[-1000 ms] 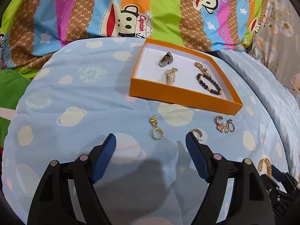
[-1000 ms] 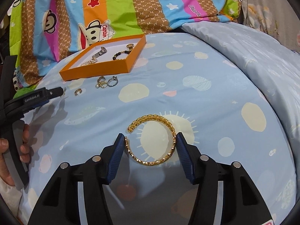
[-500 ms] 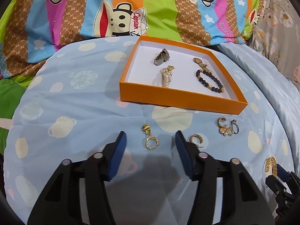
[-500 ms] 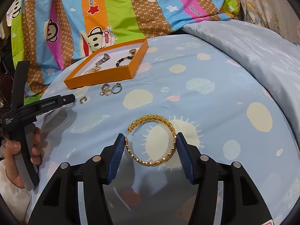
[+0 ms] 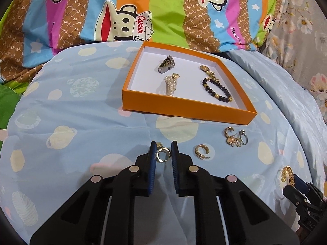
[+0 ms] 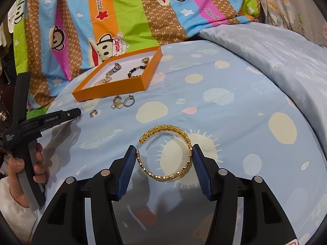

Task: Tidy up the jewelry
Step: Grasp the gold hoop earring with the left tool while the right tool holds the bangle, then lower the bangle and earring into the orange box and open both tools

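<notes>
Risks first, from the bottom of each frame upward. Left gripper (image 5: 164,148) almost fully closed, blue pads (image 5: 152,160) pinching a small gold earring (image 5: 162,154) low in the centre of the left view, on the bed (image 5: 81,122). Likely trouble: tiny, rounded, jointed below its stud, so liable to swivel or pop free on lifting and vanish into a fold of soft sheet. Contact with the right-hand pad hard to confirm; perhaps a weak, one-sided hold. Could also nip cloth along with metal and drag the sheet.

Right gripper (image 6: 164,148) half closed, pressing both flanks of a gold bangle (image 6: 163,176) at lower centre of the right view. Open-ended cuff. Too hard a squeeze: bent or twisted metal. Too light: a slide off the ribbed pads on the way to the box (image 6: 114,88) in the upper left. Some chance too of both grippers crowding each other over the box, or of nudging its light wall along the sheet.

Count, near to far:
- Grippers, two.
- Earring in the pads, one.
- Bangle, one.
- Loose hoop (image 5: 201,152) just right of the left gripper, one.
- Tangle (image 5: 235,137) of rings or hoops just before the box: at least three, exact number impossible to tell.
- Box, one, orange, upper centre of the left view.
- Inside it, four pieces: pearls (image 5: 170,83), beads (image 5: 217,90), chain (image 5: 208,72), clasp (image 5: 166,66).
</notes>
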The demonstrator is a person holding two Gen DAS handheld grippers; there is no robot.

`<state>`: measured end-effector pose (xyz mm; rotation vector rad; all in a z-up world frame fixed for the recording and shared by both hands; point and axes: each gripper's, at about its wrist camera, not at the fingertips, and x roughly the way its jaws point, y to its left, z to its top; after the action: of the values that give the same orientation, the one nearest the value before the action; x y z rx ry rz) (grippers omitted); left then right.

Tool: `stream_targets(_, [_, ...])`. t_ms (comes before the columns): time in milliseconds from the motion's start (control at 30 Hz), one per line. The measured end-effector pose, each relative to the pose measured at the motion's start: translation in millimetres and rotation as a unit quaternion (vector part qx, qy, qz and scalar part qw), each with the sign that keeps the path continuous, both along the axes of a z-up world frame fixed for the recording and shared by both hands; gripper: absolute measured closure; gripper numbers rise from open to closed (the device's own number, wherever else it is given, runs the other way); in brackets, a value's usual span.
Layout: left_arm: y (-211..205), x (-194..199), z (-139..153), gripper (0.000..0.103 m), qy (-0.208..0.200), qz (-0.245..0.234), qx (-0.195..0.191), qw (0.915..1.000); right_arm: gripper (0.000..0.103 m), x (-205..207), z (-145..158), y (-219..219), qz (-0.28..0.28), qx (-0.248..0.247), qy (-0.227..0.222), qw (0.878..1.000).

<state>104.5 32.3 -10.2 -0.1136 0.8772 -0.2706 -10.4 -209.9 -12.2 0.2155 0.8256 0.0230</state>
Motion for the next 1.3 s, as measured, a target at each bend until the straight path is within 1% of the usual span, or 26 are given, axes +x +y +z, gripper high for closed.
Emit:
stream_targets(100, [2,-3,11,0.09,-0.006,-0.004,-0.015,0.9999,0.048,6,9,1,0.006,-0.002,-0.011,1.0])
stream_targets(167, [3,-5,23,0.09,-0.019,-0.007,-0.02,0.9996,0.048,14,19,2,0.017,0.002,-0.019,1.0])
stream_targets(267, [6,4,40,0.09,-0.03,-0.017,-0.029,0.999,0.048,34,38,7,0.04,-0.004,-0.038,0.998])
stream_targets(433, [2,34,58,0.09,-0.039,-0.032,-0.041,0.9979,0.048,84,69,24,0.08,-0.016,-0.068,0.994])
stream_targets(500, [-4,51,61,0.09,-0.051,-0.034,-0.025,0.9978,0.048,111,76,31,0.088,-0.022,-0.073,0.993])
stream_targets(600, [-13,76,57,0.09,-0.051,-0.039,-0.015,0.9979,0.048,153,81,40,0.101,-0.017,-0.07,0.992])
stream_targets(733, [-18,108,45,0.09,-0.044,-0.036,0.003,0.9983,0.048,209,69,52,0.11,-0.016,-0.045,0.993])
stream_targets(900, [-16,138,26,0.09,-0.032,-0.03,0.014,0.9989,0.048,258,44,64,0.116,-0.013,-0.015,0.993])
stream_targets(1033, [-12,151,14,0.089,-0.024,-0.028,0.012,0.9992,0.048,280,29,76,0.124,-0.017,0.003,0.992])
stream_targets(1200, [-10,154,12,0.089,-0.025,-0.03,0.007,0.9992,0.047,292,15,85,0.132,-0.026,0.016,0.991])
stream_targets(1267, [-9,153,14,0.082,-0.033,-0.024,0.004,0.9992,0.046,293,15,84,0.13,-0.022,0.016,0.991])
stream_targets(1300, [-8,152,16,0.072,-0.039,-0.02,0.004,0.999,0.046,292,17,81,0.129,-0.017,0.009,0.991])
